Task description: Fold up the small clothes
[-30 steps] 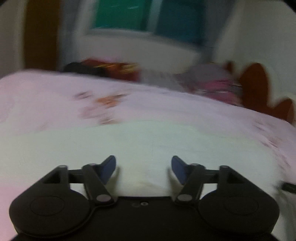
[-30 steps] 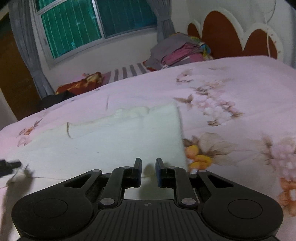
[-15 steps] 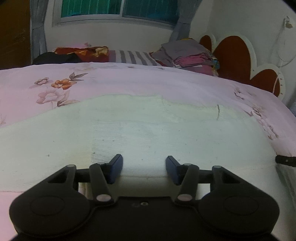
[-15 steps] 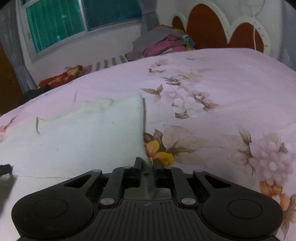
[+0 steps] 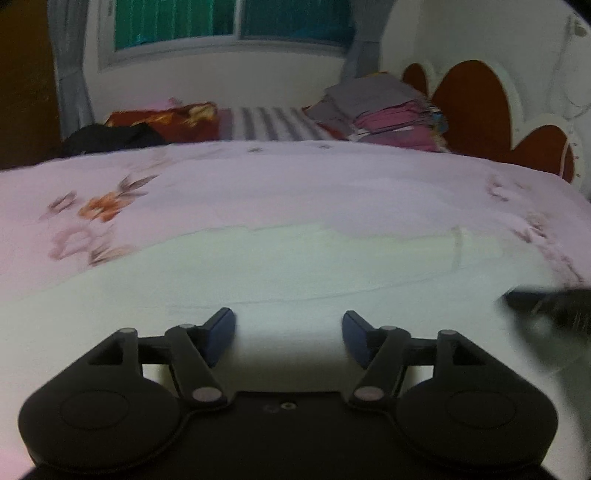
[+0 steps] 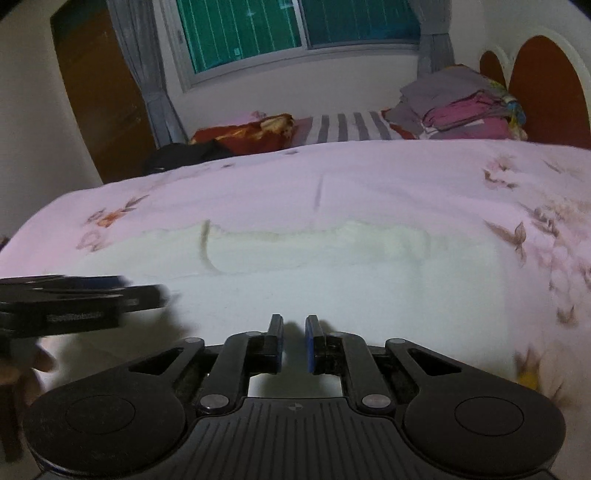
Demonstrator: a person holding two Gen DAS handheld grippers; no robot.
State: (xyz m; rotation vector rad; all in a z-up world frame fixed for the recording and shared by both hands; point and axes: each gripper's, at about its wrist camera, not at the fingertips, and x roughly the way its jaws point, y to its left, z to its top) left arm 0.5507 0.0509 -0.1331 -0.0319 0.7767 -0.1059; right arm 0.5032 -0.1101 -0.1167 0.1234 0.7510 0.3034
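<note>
Left wrist view: left gripper (image 5: 288,334) over the cloth (image 5: 295,273), jaws apart and opening, nothing between the pads.
Right wrist view: right gripper (image 6: 293,341), jaws narrow with a slim gap; no cloth visibly pinched.
Cloth: pale, spread flat on the bedspread (image 5: 295,184) (pink, floral), under and ahead of both grippers, its far edge rumpled.
Seen only from the right: left gripper (image 6: 92,299) entering at the left edge, blurred, above the cloth; a hand (image 6: 26,369) beneath it.
Seen only from the left: right gripper (image 5: 554,302) as a dark blur at the right edge.
Background: folded clothes (image 6: 461,103) by the headboard (image 6: 546,85), window (image 6: 295,26).
</note>
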